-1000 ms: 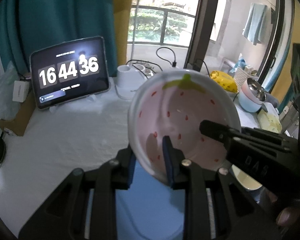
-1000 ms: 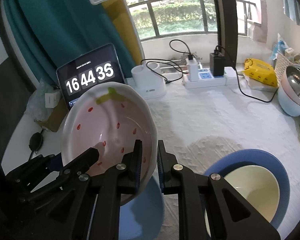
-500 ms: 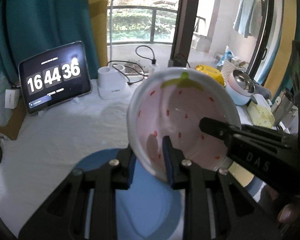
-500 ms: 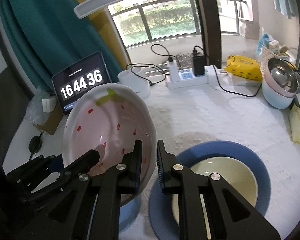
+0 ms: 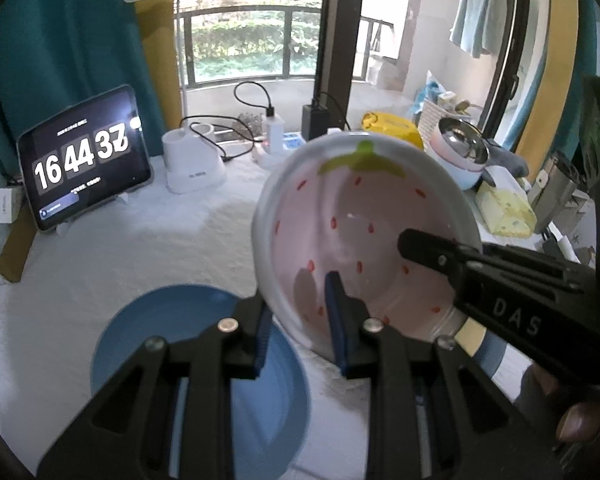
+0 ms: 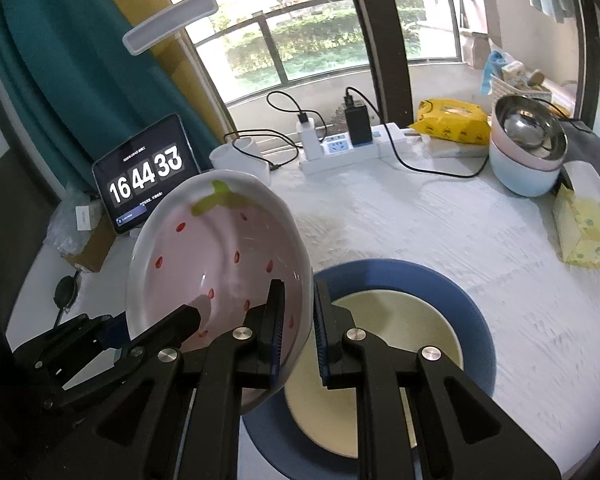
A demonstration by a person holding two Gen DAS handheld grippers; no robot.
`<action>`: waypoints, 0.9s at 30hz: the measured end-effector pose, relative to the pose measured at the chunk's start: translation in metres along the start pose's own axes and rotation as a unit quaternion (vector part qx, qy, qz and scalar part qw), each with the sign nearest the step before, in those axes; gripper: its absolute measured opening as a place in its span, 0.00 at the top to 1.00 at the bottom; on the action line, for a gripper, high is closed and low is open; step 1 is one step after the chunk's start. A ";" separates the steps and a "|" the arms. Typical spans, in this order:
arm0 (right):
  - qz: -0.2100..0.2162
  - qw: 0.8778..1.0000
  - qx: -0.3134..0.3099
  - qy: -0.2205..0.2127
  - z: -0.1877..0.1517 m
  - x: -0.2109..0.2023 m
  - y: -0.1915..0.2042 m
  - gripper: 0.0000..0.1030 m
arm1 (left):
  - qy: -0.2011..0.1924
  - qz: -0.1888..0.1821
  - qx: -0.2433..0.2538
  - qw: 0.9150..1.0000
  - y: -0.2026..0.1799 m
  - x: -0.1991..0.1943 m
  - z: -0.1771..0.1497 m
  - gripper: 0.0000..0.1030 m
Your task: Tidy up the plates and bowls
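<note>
Both grippers are clamped on the same dish, a pink strawberry bowl (image 5: 364, 240) with red seed marks and a green leaf painted at its far rim, and it is up off the table, tipped so its inside faces the cameras. The left gripper (image 5: 300, 320) pinches the bowl's near-left rim, one blue-padded finger inside the bowl and the other outside it. The right gripper (image 6: 298, 320) pinches the opposite rim in the same way, one finger in the pink hollow and one against the white outer wall; in the left wrist view it reaches in from the right, with part of the person's hand (image 5: 576, 420) showing at the lower right corner. Below the bowl, on the white tablecloth (image 6: 480, 240), sit two blue plates: a bare light blue plate (image 5: 160, 344) under the left gripper, and to its right a darker blue plate (image 6: 460, 300) carrying a cream plate (image 6: 400, 320), which lies just beneath the right gripper's fingers. At the far side of the table a tablet (image 6: 146, 184) shows a clock, with a white lamp base (image 5: 194, 164) and a power strip (image 6: 340, 148) beside it. Far right stand stacked bowls (image 6: 524, 156) with a steel one on top, a yellow packet (image 6: 452, 122) behind them and a pale yellow tissue pack (image 6: 584, 224) nearer.
</note>
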State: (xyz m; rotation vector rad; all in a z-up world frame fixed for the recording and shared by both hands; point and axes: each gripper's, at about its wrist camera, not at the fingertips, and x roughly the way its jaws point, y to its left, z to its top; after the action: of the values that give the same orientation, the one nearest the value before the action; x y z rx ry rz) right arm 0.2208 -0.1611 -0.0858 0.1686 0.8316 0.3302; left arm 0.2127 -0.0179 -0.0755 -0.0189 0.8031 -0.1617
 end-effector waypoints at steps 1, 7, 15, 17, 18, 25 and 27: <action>0.000 1.000 0.001 0.000 -0.001 0.000 -0.002 0.85 | 0.001 0.000 0.002 1.000 -0.003 0.000 -0.001 0.75; -0.004 1.000 0.009 0.003 -0.007 -0.005 -0.016 0.85 | 0.009 -0.006 0.010 1.000 -0.016 0.004 -0.005 0.75; -0.014 1.000 0.020 0.006 -0.017 -0.011 -0.035 0.85 | 0.021 -0.016 0.023 0.999 -0.034 0.011 -0.012 0.75; -0.016 1.000 0.023 0.008 -0.020 -0.012 -0.039 0.85 | 0.025 -0.019 0.026 0.999 -0.038 0.013 -0.014 0.75; -0.017 1.000 0.024 0.009 -0.021 -0.012 -0.042 0.85 | 0.027 -0.019 0.027 0.999 -0.039 0.013 -0.014 0.75; -0.023 0.999 0.033 0.017 -0.028 -0.012 -0.053 0.85 | 0.038 -0.025 0.034 0.998 -0.050 0.020 -0.019 0.75; -0.025 0.999 0.036 0.019 -0.030 -0.011 -0.056 0.85 | 0.041 -0.027 0.036 0.998 -0.053 0.022 -0.020 0.75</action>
State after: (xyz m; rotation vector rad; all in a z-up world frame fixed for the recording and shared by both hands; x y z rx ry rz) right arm 0.2040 -0.2164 -0.1133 0.2087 0.8838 0.2574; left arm 0.2058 -0.0729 -0.1012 0.0340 0.8786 -0.2425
